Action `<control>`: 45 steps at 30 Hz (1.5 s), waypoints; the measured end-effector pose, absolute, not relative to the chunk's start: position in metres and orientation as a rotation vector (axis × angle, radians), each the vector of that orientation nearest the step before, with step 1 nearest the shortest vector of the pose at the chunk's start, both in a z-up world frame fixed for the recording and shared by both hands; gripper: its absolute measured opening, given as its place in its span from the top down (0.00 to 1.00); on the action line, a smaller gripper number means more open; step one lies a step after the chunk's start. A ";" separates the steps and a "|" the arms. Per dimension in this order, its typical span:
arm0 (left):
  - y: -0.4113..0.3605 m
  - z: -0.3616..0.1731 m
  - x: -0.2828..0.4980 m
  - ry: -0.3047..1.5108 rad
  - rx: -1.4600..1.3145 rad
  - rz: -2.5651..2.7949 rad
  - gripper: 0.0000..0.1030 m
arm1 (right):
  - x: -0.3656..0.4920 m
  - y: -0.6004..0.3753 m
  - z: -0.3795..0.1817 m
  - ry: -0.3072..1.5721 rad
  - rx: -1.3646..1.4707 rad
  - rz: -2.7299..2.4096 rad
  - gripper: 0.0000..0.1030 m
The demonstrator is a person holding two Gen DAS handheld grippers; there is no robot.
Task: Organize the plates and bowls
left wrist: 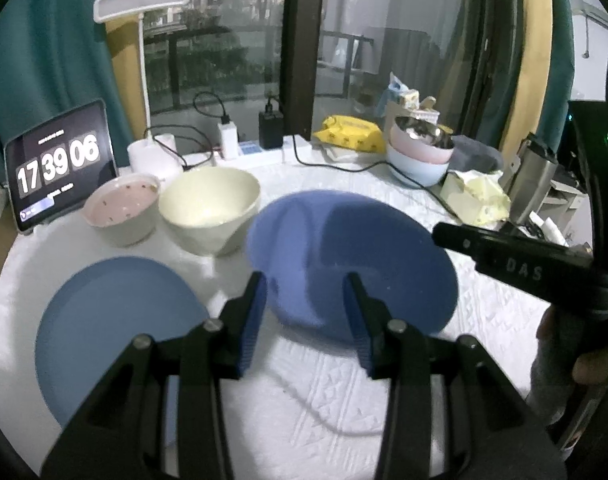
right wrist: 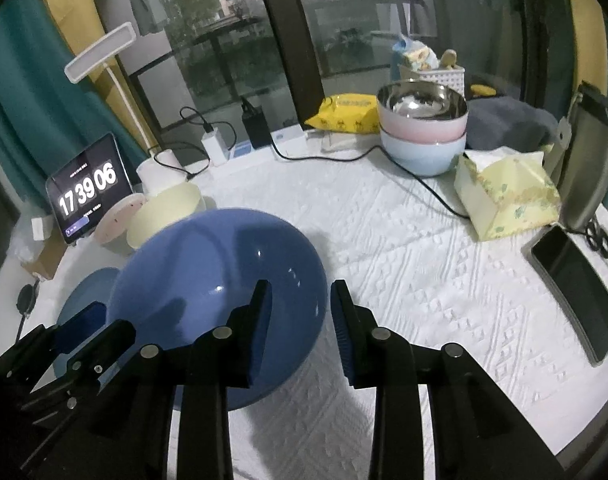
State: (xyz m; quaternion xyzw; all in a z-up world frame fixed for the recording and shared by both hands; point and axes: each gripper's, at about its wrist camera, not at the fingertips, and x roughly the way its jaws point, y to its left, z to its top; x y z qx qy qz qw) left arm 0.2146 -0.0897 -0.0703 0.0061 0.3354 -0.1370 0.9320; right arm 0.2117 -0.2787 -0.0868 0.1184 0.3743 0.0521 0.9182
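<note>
1. The big plate (right wrist: 208,276) is round with no long axis. Its hollow, glossy face is up. It sits on the white cloth (right wrist: 424,280) at mid-table, in front of both tongs. I cannot tell whether it lies flat or has one edge lifted.
2. The small plate (left wrist: 116,332) lies flat, face up, left of the big plate. A strip of cloth shows between them in the left view.
3. The pink bowl (left wrist: 122,208) and cream bowl (left wrist: 210,204) stand upright, mouths up, side by side behind the small plate. The cream bowl is just beside the big plate's far-left rim.
4. The stack (right wrist: 422,136) of bowls stands upright at the far right, steel-lined pink on pale blue.
5. The right tongs (right wrist: 300,312) are partly apart and straddle the big plate's right rim. One finger is over the hollow and the other is outside over the cloth. A gap shows between the pads, so there is no clamp.
6. The left tongs (left wrist: 306,292) are partly apart over the plate's near-left edge. Nothing is between the fingers.
7. Right of the big plate the cloth is bare up to the tissue box (right wrist: 504,200), the phone (right wrist: 576,292) near the table's right edge and the cable (right wrist: 424,188).
8. The left side is crowded by the small plate, the bowls and the tablet (left wrist: 60,164).
</note>
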 end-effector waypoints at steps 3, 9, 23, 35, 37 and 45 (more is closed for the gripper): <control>-0.085 -0.067 0.212 0.677 0.008 -0.278 0.60 | 0.211 -0.275 -0.082 0.762 0.237 0.110 0.69; -0.073 -0.062 0.209 0.663 -0.009 -0.266 0.60 | 0.210 -0.265 -0.076 0.752 0.221 0.121 0.69; -0.043 -0.050 0.213 0.626 -0.050 -0.223 0.60 | 0.219 -0.242 -0.060 0.734 0.189 0.146 0.69; -0.020 -0.034 0.229 0.582 -0.073 -0.189 0.60 | 0.239 -0.224 -0.045 0.725 0.166 0.172 0.69; -0.018 -0.032 0.233 0.576 -0.074 -0.182 0.60 | 0.244 -0.223 -0.043 0.725 0.166 0.175 0.69; -0.007 -0.028 0.251 0.563 -0.082 -0.157 0.60 | 0.265 -0.215 -0.038 0.724 0.157 0.187 0.69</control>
